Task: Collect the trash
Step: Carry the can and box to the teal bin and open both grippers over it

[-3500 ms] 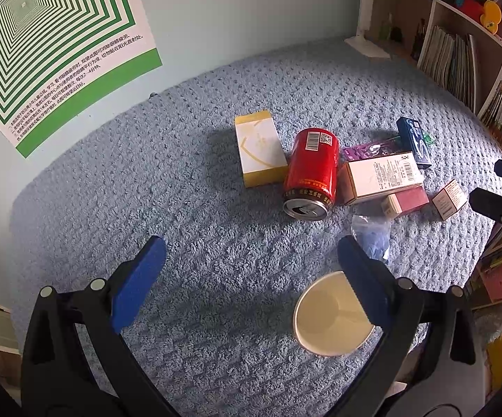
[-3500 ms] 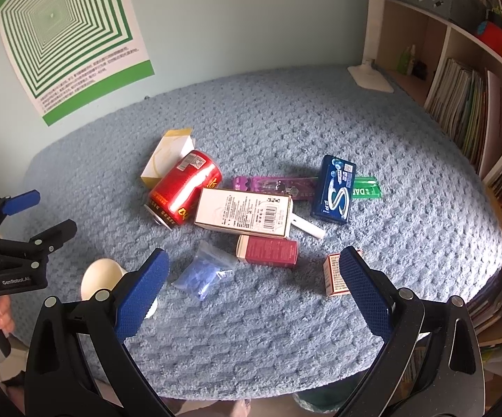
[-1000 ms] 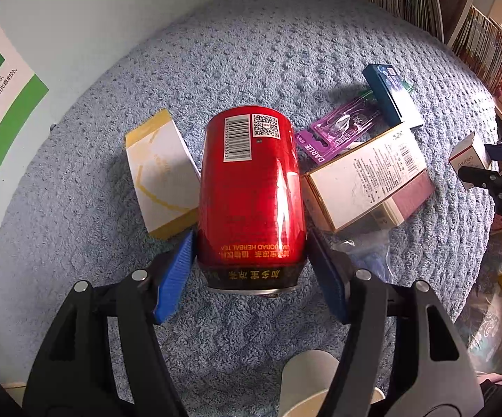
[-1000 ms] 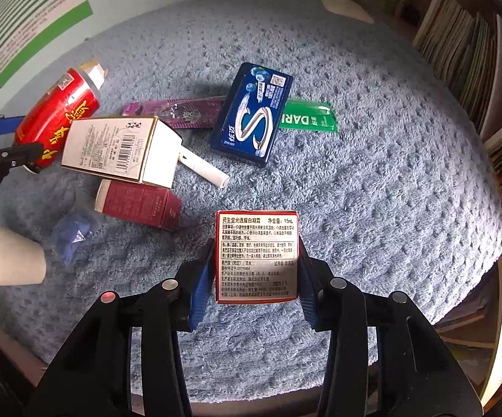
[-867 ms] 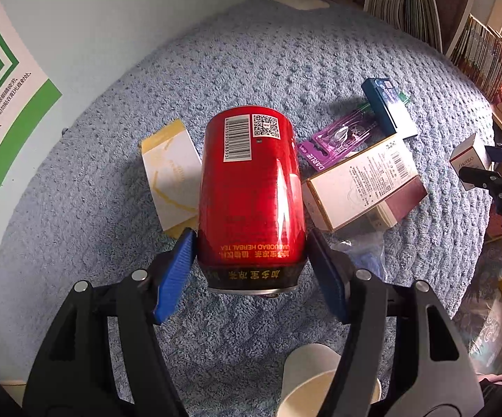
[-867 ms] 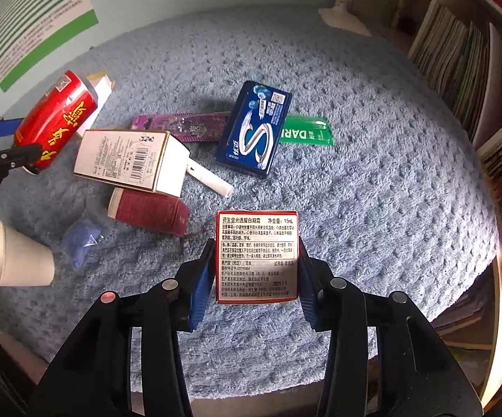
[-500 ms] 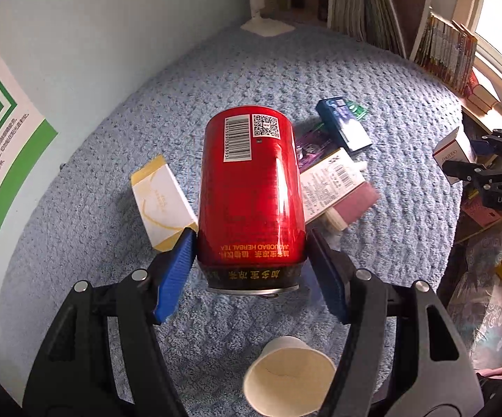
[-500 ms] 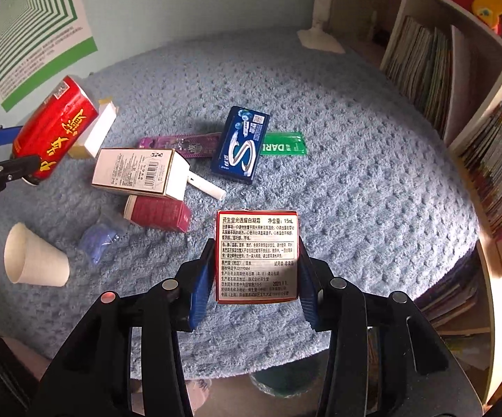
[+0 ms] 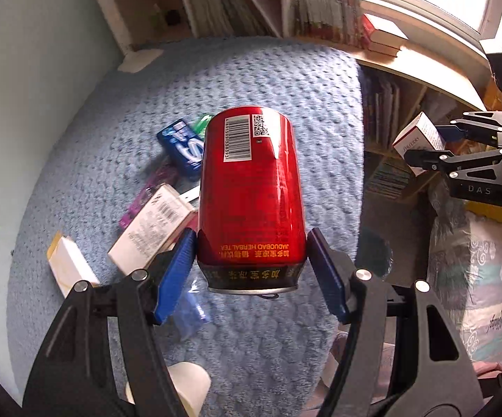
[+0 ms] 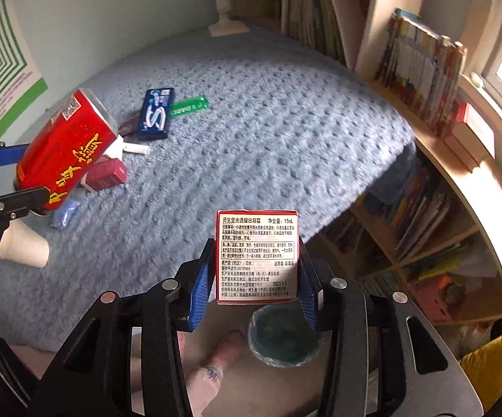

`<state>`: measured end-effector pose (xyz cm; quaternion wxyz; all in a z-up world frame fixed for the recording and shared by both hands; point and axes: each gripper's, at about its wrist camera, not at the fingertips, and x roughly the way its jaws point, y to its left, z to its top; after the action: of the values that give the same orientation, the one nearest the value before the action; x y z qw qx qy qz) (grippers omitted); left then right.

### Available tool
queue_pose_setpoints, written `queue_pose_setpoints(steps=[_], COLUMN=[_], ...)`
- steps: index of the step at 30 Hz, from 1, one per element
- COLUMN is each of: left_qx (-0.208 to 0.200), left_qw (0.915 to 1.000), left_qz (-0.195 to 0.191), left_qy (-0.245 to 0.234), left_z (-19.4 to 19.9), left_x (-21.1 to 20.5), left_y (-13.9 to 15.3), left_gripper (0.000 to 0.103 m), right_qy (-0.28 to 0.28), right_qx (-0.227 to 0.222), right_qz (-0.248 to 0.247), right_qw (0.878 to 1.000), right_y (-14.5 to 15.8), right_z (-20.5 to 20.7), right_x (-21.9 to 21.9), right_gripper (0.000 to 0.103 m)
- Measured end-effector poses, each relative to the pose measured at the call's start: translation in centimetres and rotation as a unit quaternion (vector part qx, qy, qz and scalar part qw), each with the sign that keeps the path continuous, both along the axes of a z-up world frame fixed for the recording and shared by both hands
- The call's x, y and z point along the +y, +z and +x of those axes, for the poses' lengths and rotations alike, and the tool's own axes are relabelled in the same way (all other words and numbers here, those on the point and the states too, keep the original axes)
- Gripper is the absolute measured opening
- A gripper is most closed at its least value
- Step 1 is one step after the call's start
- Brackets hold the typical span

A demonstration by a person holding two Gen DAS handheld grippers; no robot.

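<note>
step: looks like we're carrying both pickups off the blanket (image 10: 268,132) toward the bin (image 10: 282,335) on the floor below the table edge. We'd get each piece right over the opening before letting go, one at a time.
blanket: nubbly blue fleece, soft, so the leftovers sit loose on it.
bin: small, round, dark teal liner, sitting directly under the right gripper (image 10: 254,292).
herbal tea can: red can (image 9: 249,201), smooth shiny metal cylinder, left gripper (image 9: 251,271) clamped on it near the rim end, jaws fairly wide. Slippery, so we'd keep the squeeze.
cream box: small white-and-red carton (image 10: 257,255), flat printed faces, right gripper's jaws partway closed, pinching its sides, in the air past the blanket edge.
leftovers: gum pack (image 10: 155,113), paper cup (image 10: 25,245).
</note>
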<state>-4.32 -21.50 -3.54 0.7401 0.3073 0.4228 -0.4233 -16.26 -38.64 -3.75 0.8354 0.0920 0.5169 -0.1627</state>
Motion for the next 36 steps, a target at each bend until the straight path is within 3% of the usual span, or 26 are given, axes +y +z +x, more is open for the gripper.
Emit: queue_pose_setpoints(steps=[8,14,18,27,34,35,36], left_qx=[0.016,0.032,0.051,0.074,0.076,0.071,0.064], left_qw=[0.9922,0.9789,0.968,0.9431,0.9346,0.9334,0.933], left_qz=[0.011,0.032,0.062,0.14,0.173,0.177,0.178], left_qy=[-0.123,-0.199,-0.238,-0.292,-0.301,-0.304,-0.306], left_z=[-7.2,-12.3,-15.1,-19.4,-20.2,-20.3,-20.5], left_x=[-7.2,-11.2,-13.8,-16.8,-18.3,-18.6,-18.6], left_y=[-1.5,-3.6,-6.5,-13.0,-15.5,-15.7,-15.6], left_gripper=[0.063,0.063,0.063,0.063,0.063,0.064,0.064], right_qy=[-0.103,-0.167,-0.21,-0.276,-0.281,-0.28,-0.281], right_qx=[0.014,0.02,0.02,0.025,0.026,0.026,0.026], right_qz=[0.024,0.056,0.094,0.18,0.205,0.206,0.21], right_qw=[0.994,0.984,0.973,0.944,0.937,0.937,0.936], right_y=[-1.4,-3.3,-5.8,-11.9,-14.5,-14.7,-15.0], right_z=[-8.6,-14.1,-17.1,-21.2,-21.2,-21.0,-21.0], right_x=[-3.7,-5.8,-7.1,-8.4,-9.3,-9.4,-9.8], right_gripper=[0.044,0.044,0.044,0.044,0.046,0.049,0.062])
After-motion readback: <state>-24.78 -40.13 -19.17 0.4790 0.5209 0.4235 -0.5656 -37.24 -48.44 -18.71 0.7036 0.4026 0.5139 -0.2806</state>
